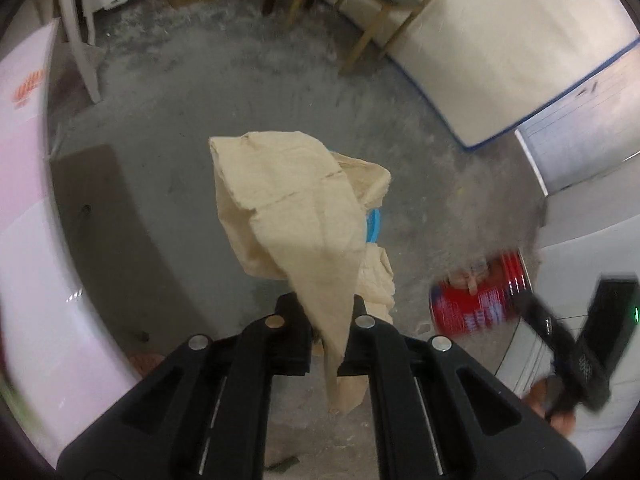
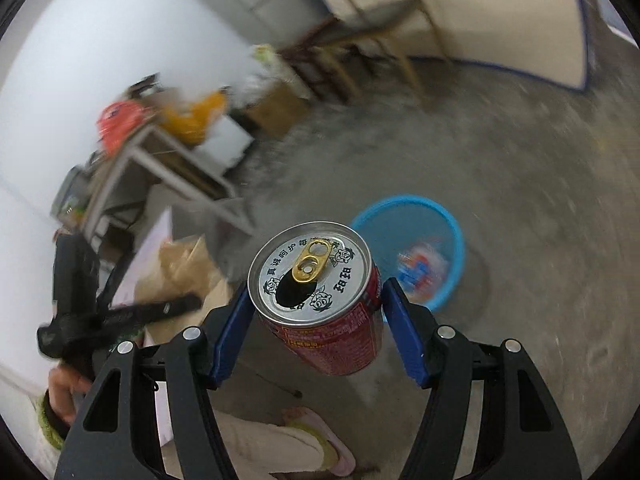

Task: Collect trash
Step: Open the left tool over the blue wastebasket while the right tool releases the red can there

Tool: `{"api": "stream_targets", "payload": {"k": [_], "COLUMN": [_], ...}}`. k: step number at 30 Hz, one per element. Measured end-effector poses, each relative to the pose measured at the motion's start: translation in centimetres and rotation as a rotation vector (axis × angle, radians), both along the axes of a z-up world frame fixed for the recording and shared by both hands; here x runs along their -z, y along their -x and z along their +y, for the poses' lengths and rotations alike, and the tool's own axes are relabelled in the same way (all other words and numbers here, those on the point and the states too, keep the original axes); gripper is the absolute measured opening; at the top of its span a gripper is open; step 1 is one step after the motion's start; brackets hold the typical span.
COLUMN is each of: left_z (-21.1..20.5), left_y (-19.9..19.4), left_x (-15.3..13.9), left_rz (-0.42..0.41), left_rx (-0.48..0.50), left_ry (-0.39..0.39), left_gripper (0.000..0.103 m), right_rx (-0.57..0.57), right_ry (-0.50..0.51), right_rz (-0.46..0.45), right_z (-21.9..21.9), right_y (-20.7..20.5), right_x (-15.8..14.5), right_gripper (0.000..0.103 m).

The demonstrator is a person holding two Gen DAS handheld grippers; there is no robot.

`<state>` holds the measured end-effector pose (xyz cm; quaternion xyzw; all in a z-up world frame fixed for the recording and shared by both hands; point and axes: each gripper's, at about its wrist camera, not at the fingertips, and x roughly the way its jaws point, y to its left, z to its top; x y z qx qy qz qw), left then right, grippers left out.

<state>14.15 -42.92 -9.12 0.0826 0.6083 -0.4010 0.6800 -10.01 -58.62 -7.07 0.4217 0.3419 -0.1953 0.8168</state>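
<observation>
My left gripper (image 1: 326, 326) is shut on a crumpled tan paper bag (image 1: 296, 208), which stands up in front of the camera and hides most of a blue basket (image 1: 374, 226) on the floor below. My right gripper (image 2: 316, 300) is shut on an opened red drink can (image 2: 320, 292), its blue pads against the can's sides, silver top facing the camera. Beyond the can, the blue basket (image 2: 412, 248) stands on the concrete floor with some colourful wrapper inside. The can (image 1: 478, 298) and right gripper also show blurred at the right of the left wrist view.
A white mattress with blue trim (image 1: 492, 52) leans at the back, behind wooden chairs (image 1: 376, 8). A pale table surface (image 1: 24, 208) lies along the left. A grey table with clutter (image 2: 160, 160) stands by the wall. A person's slippered foot (image 2: 320, 436) is on the floor.
</observation>
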Motion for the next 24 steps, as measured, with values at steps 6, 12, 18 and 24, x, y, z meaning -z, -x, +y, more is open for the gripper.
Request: {"api": "stream_targets", "payload": {"k": [6, 12, 18, 24], "left_z": [-7.2, -7.4, -3.8, 2.3], "left_y": [-2.4, -3.6, -3.3, -3.2], "left_x": [5.8, 5.9, 0.3, -6.1], "left_rz": [0.043, 0.026, -0.088, -0.129], "left_rx": [-0.077, -0.092, -0.041, -0.07], "left_ry": [-0.134, -0.133, -0.067, 0.043], "left_gripper": [0.055, 0.055, 0.055, 0.056], "right_rx": [0.056, 0.053, 0.016, -0.008], "right_ry": [-0.043, -0.057, -0.042, 0.01], "right_rz": [0.059, 0.087, 0.113, 0.146], "right_z": [-1.9, -2.3, -3.3, -4.4], "right_y": [2.0, 0.8, -3.1, -9.1], "right_x": [3.0, 4.9, 6.2, 6.7], "right_gripper": [0.064, 0.064, 0.064, 0.064]}}
